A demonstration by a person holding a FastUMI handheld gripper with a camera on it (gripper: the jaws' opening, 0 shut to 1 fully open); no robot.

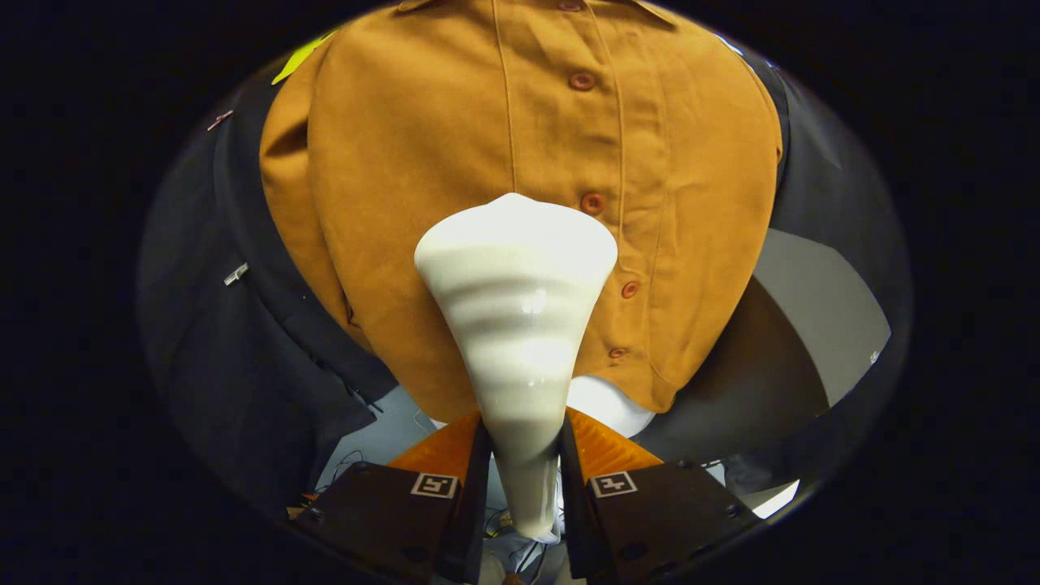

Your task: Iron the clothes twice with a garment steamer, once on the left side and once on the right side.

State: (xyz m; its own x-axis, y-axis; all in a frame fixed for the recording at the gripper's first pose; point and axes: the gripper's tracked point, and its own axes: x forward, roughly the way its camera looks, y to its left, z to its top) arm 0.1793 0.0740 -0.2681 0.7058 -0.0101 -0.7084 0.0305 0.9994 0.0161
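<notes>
Steamer (pixel 517 325) gripped by its handle, head up against the hanging shirt (pixel 455 162)

White steamer flares out ahead of the gripper (pixel 524 455), whose two fingers are closed on the narrow handle from both sides. Its wide head sits over the lower middle of the mustard button-up shirt, just beside the button placket (pixel 591 203), near the hem. Judged risks: the smooth, tapering handle could slide or twist between the fingers during a stroke; the head could snag on a button or push the loose cloth away, leaving one side unsteamed
</notes>
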